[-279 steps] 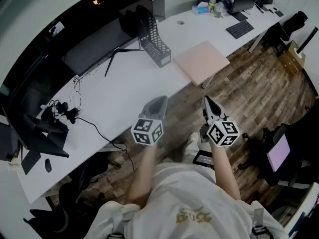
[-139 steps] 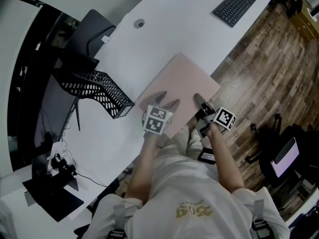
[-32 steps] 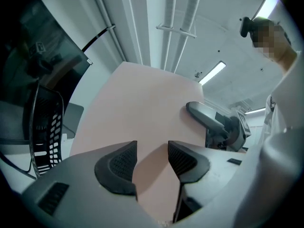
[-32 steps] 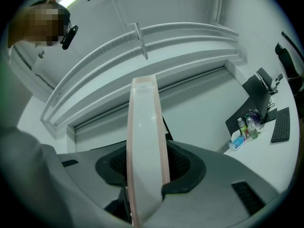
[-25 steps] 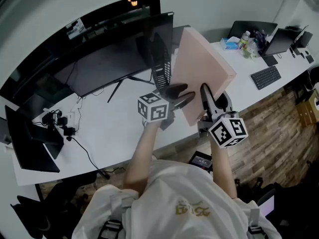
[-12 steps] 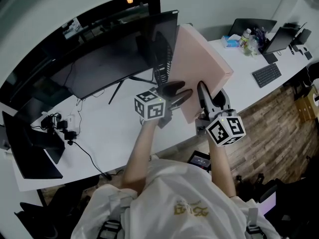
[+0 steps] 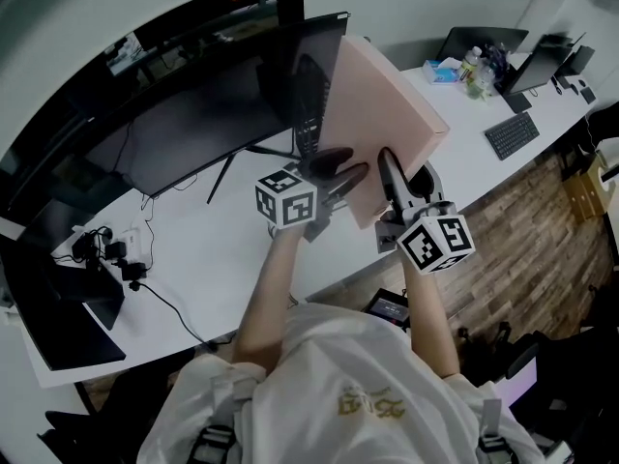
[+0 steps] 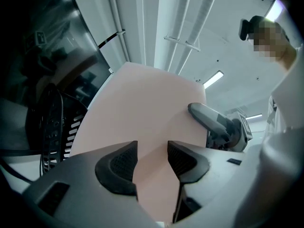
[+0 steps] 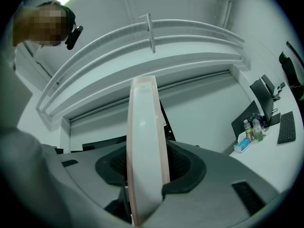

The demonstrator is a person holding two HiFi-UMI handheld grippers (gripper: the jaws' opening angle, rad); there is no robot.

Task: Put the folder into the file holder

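Pink folder (image 7: 385, 104) upright just beside file holder (image 7: 307, 129); left gripper (image 7: 338, 168) and right gripper (image 7: 404, 176) both clamped across its lower edge.

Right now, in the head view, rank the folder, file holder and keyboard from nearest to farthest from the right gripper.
1. Folder, clamped in the right gripper.
2. File holder, just behind the folder, to the left.
3. Keyboard, far off to the right.

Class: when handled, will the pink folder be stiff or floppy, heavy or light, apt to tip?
Probably stiff: the folder stands up flat, unbent, though the left gripper and right gripper pinch only its lower edge. Likely light, since two pinches carry it. On that narrow edge it would probably tip unsupported.
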